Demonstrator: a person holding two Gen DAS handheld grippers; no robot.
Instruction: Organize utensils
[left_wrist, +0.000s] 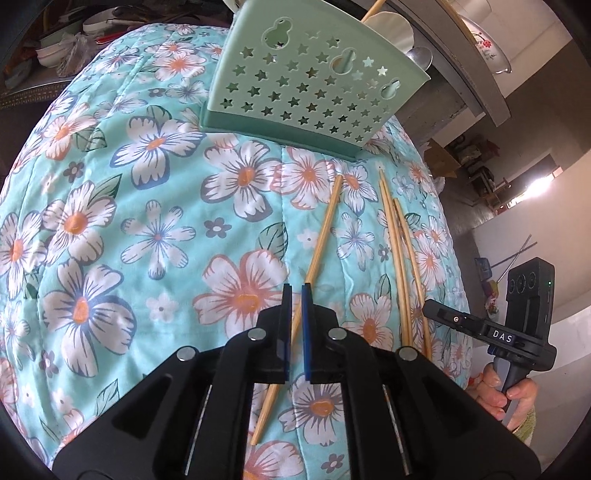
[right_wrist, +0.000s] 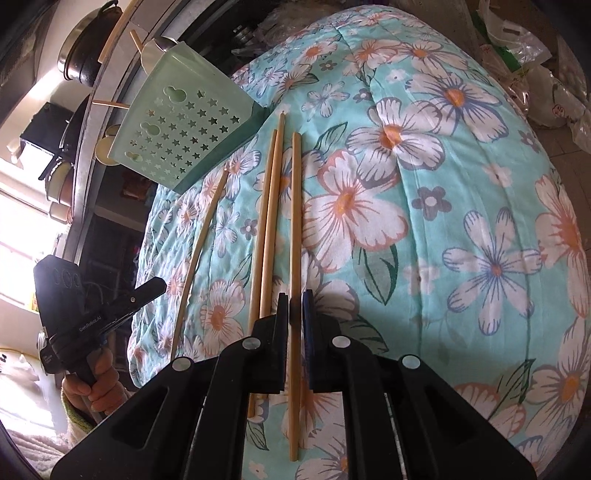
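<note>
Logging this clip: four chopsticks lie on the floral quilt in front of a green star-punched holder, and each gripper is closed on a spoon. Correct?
Not quite: each gripper is closed on a chopstick, the left gripper on a lone chopstick, the right gripper on another chopstick. Both wrist views show this. The holder and floral quilt are as stated.

4 chopsticks (right_wrist: 269, 221) lie on the quilt (right_wrist: 443, 184) before the utensil holder (right_wrist: 177, 129).

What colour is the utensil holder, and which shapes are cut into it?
The utensil holder is pale mint green with star-shaped and gourd-shaped holes, on a darker teal base; clearest in the left wrist view.
</note>
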